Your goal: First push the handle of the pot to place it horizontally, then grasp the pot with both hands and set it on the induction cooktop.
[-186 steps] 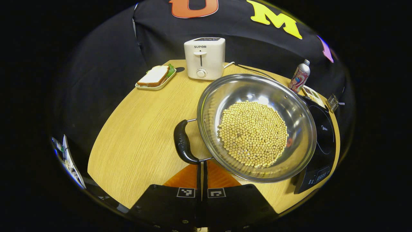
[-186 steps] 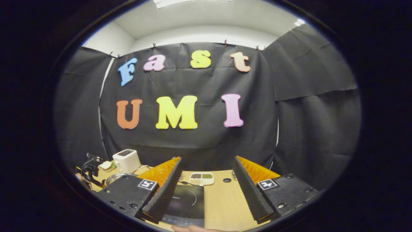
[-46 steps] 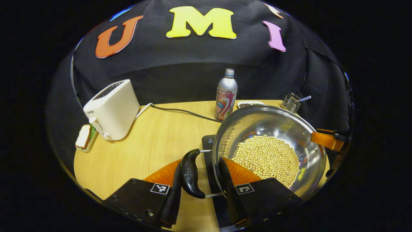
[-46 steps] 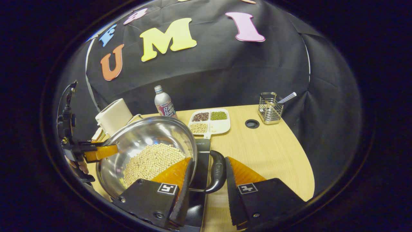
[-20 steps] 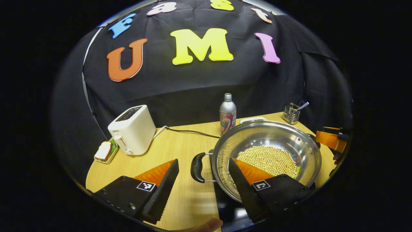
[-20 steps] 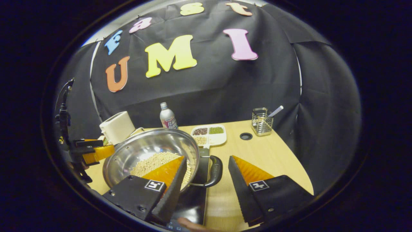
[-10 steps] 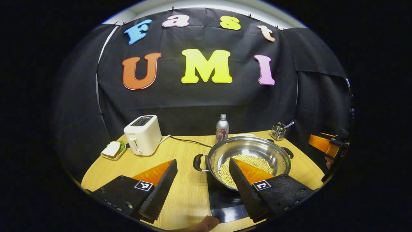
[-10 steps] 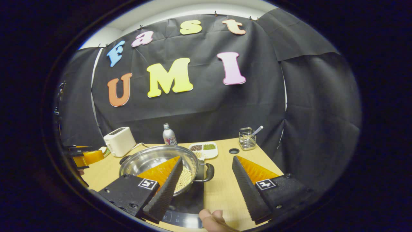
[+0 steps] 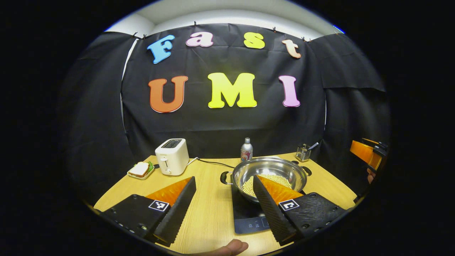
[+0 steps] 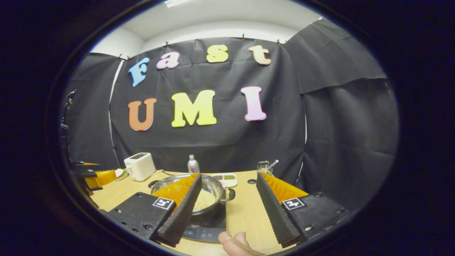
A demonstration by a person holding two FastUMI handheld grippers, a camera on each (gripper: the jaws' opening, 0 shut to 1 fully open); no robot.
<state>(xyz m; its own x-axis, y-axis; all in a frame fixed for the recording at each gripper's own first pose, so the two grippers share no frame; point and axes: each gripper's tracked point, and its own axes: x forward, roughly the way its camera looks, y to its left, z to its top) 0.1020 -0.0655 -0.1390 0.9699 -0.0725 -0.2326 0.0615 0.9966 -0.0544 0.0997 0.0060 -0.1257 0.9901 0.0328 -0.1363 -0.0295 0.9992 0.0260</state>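
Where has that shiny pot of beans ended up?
In the left gripper view the pot sits on the black induction cooktop, right of the toaster.

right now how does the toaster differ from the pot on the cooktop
The toaster is a white, boxy block; the pot is a shiny, round metal bowl. The toaster stands on the bare wooden table; the pot sits on the black induction cooktop. The toaster's top has slots; the pot is open and holds pale beans.
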